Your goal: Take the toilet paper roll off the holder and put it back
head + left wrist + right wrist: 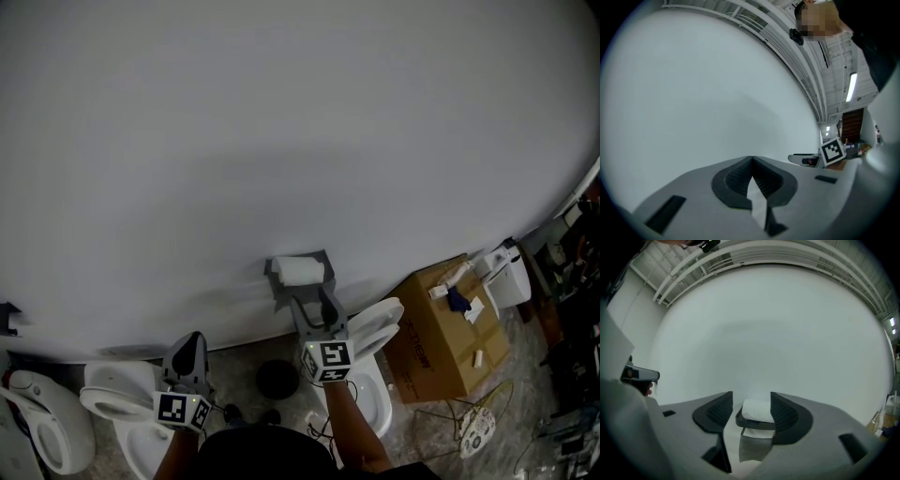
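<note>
In the head view, the soft white cylindrical toilet paper roll [302, 272] is sitting in the grey metal holder [277, 283] on the plain white wall [281, 112]. The right gripper [317, 298] is pointing at it from just below, with its tips near the holder. The left gripper [191, 343] is hanging well apart to the left, above the white ceramic toilets [112, 403]. A brown cardboard box [441, 333] is standing off to the right.

In the left gripper view, the left gripper [751, 160] is facing bare wall. Its jaws are meeting at the tips and holding nothing.

In the right gripper view, the right gripper [751, 393] is showing its jaws roughly half apart, with the toilet paper roll [757, 409] lying between them on the holder [754, 422]. The right-hand pad is sitting at the roll's end while a gap is showing at the other pad, so it is probably not gripping yet. A loose sheet [757, 446] is hanging below.

The roll is likely going to handle as light, soft and easily crushed. Its paper face should be giving good friction rather than slipping, but the outer layers may be unwinding or tearing if dragged. The safest hold is probably a gentle squeeze across the body, clear of the loose sheet, while lifting it over the holder's lip.
</note>
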